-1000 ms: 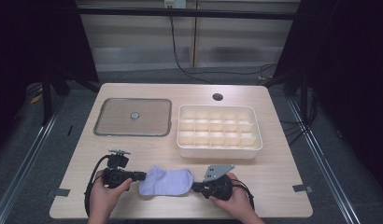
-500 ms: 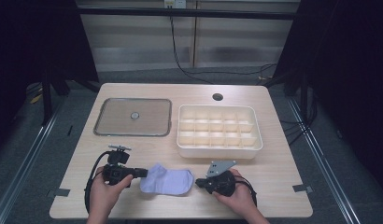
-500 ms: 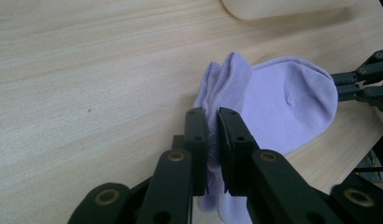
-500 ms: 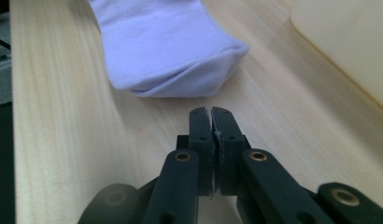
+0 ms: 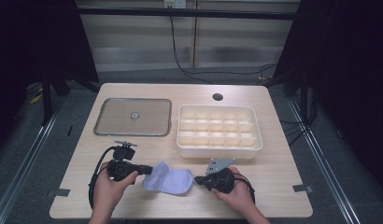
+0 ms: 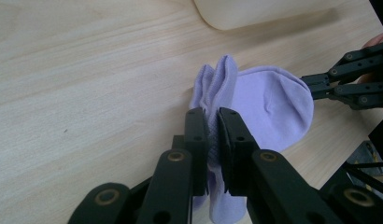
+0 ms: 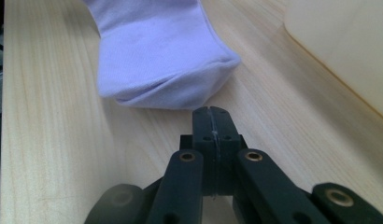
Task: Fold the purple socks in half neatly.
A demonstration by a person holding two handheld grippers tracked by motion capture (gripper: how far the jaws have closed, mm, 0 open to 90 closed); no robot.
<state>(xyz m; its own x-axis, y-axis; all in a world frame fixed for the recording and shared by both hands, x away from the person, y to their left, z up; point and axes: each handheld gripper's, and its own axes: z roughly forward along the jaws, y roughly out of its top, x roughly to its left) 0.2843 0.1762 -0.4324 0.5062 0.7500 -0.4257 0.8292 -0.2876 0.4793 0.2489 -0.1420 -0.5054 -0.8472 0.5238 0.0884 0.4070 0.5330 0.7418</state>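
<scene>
From above, we see the lilac sock (image 5: 170, 181) lying at the near edge of the surface (image 5: 273, 158), between the left claw (image 5: 145, 170) and the right claw (image 5: 197, 179), with the white compartment tray (image 5: 219, 132) just beyond.

Along the left claw (image 6: 213, 122), we find its pads clamped on the sock's (image 6: 269, 105) bunched cuff.

Along the right claw (image 7: 211, 113), we see its jaws have just been closing and now meet with nothing between them, just short of the sock's (image 7: 157, 56) folded edge.
</scene>
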